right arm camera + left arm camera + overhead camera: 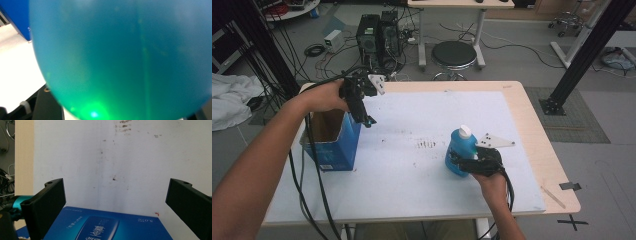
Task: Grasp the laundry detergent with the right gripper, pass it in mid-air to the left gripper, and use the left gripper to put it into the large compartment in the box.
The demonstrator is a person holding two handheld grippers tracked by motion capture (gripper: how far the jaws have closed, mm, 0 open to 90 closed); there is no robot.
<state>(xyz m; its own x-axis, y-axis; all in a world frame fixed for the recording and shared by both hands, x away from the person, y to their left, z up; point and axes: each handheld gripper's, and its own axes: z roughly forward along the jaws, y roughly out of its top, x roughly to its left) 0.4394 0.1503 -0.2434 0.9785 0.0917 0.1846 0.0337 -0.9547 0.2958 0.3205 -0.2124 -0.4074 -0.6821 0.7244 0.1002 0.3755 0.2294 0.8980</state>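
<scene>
bottle [460, 150] right of box [332, 137] (well apart), both on table [412, 190]

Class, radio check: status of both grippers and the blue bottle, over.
Left gripper open above the blue box. Right gripper around the blue bottle, upright on the table. Nothing between bottle and box.

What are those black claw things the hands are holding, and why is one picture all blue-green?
A person holds a grabbing tool in each hand. One picture comes from a camera up high above the table. The other two come from small cameras riding on the tools. The left gripper hovers open over a blue box with its top open; its own camera looks down between its two black jaws at the box. The right gripper is at a blue bottle with a white cap. Its camera sits so close that the bottle looks like a blue-green blur. Whether it squeezes the bottle, I cannot tell.
</scene>
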